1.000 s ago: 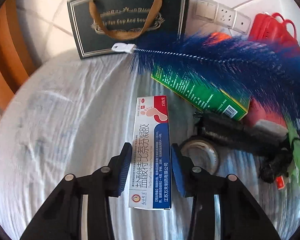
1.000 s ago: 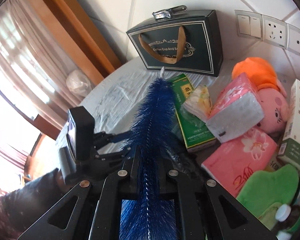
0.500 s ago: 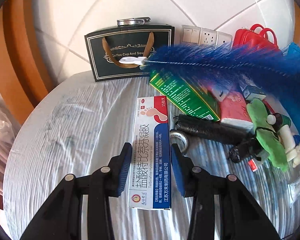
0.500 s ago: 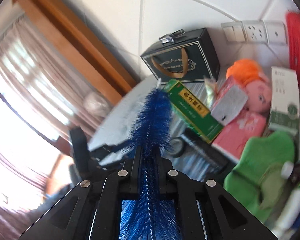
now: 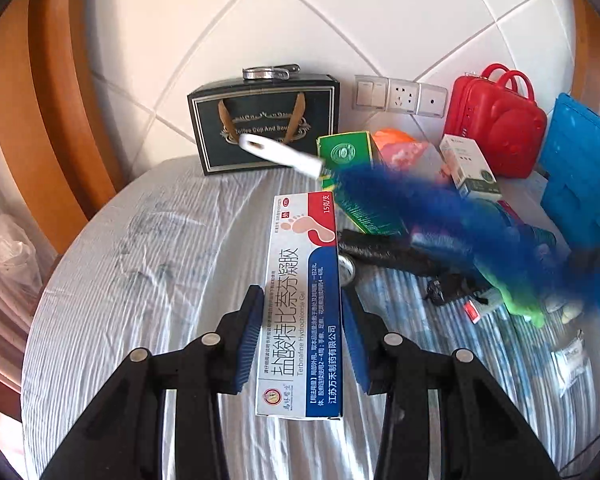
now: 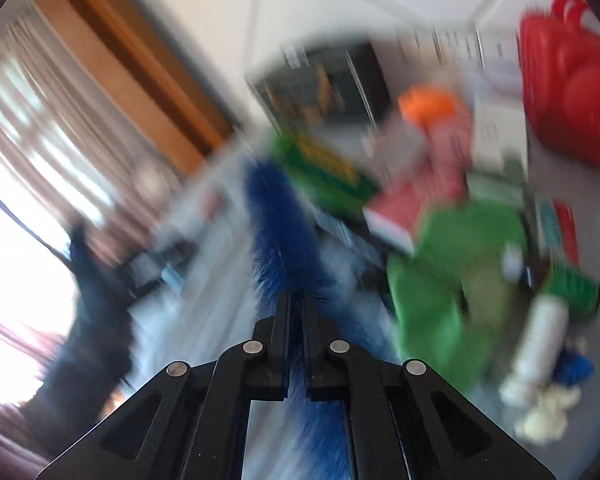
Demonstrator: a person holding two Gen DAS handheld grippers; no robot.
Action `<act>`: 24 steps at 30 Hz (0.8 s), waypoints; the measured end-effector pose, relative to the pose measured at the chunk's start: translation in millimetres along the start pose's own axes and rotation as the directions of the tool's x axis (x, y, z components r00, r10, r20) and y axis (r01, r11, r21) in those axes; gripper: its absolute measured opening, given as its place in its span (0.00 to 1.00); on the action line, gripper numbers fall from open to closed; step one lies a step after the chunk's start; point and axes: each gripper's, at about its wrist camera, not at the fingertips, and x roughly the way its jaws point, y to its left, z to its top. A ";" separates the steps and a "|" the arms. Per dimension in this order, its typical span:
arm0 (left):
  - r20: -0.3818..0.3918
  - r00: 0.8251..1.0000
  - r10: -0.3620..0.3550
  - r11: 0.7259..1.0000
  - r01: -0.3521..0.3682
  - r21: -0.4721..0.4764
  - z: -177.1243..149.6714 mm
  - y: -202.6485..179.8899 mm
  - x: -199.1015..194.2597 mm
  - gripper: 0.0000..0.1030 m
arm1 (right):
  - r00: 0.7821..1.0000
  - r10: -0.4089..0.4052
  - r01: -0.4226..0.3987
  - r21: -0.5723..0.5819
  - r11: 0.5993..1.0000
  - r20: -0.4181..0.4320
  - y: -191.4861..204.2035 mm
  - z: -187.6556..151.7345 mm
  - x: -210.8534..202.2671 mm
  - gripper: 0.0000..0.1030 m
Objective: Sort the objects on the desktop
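Left wrist view shows my left gripper [image 5: 300, 344] closed partway on a long medicine box [image 5: 302, 304], white with red and blue panels and a footprint mark; the blue pads press its two long sides, and the box sticks out forward past the fingertips, lifted above the bench [image 5: 140, 280], which wears a pale striped cloth. At the far edge of the bench a dark gift box [image 5: 266, 128] with brown ribbon handles stands against the tiled wall, a metal clip on its top. Toward the far right corner stand a green carton [image 5: 346, 156], an orange and pink soft toy [image 5: 400, 148], a white carton [image 5: 470, 164], a red case [image 5: 496, 120] and a blue crate [image 5: 580, 176]. A black bundle [image 5: 384, 250] lies on the cloth just right of the held box. Across the right half of this view a blue bristle brush [image 5: 440, 216] hangs in the air, blurred, its white handle tip pointing at the gift box. Right wrist view is badly smeared, yet my right gripper [image 6: 296, 312] is plain: its jaws are pinched tight on that brush [image 6: 284, 232], whose bristles run forward between the fingers and back beneath them. A green soft thing [image 6: 452, 264] and a white bottle [image 6: 540, 344] lie near the right edge of the bench.
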 end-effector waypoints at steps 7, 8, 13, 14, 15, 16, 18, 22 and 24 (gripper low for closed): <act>-0.004 1.000 -0.021 1.000 0.021 0.003 -6.1 -3.6 -1.2 0.38 | 0.973 -0.152 0.140 -0.077 0.987 -0.176 -12.5 -34.6 67.0 0.23; -0.005 1.000 -0.023 1.000 0.023 -0.002 -7.1 -2.8 0.0 0.38 | 0.973 -0.133 0.117 -0.091 0.989 -0.191 -8.8 -31.5 74.5 0.49; -0.013 1.000 -0.020 0.998 0.019 -0.054 -18.0 8.5 2.5 0.38 | 0.981 -0.157 0.120 -0.284 0.951 -0.111 26.8 -4.5 109.7 0.75; -0.013 1.000 -0.018 0.998 0.018 -0.058 -19.6 10.3 2.3 0.38 | 0.981 -0.172 0.135 -0.314 0.940 -0.094 31.7 2.5 119.5 0.75; -0.011 1.000 -0.016 0.998 0.015 -0.061 -20.9 12.5 2.2 0.38 | 0.978 -0.179 0.134 -0.336 0.932 -0.107 33.4 9.4 132.3 0.73; -0.014 1.000 -0.014 0.998 0.013 -0.065 -21.9 14.1 2.2 0.38 | 0.972 -0.189 0.129 -0.360 0.924 -0.136 34.2 14.3 147.8 0.61; -0.013 1.000 -0.014 0.997 0.013 -0.074 -23.5 18.6 1.4 0.38 | 0.960 -0.202 0.107 -0.407 0.907 -0.196 34.9 12.2 173.8 0.43; -0.009 1.000 -0.013 0.995 0.012 -0.095 -25.3 24.5 -1.1 0.38 | 0.945 -0.229 0.076 -0.527 0.847 -0.232 50.1 3.7 200.7 0.41; -0.007 1.000 -0.010 0.995 0.010 -0.098 -25.7 25.8 -2.3 0.38 | 0.944 -0.275 0.110 -0.609 0.786 -0.184 60.9 -3.6 203.2 0.38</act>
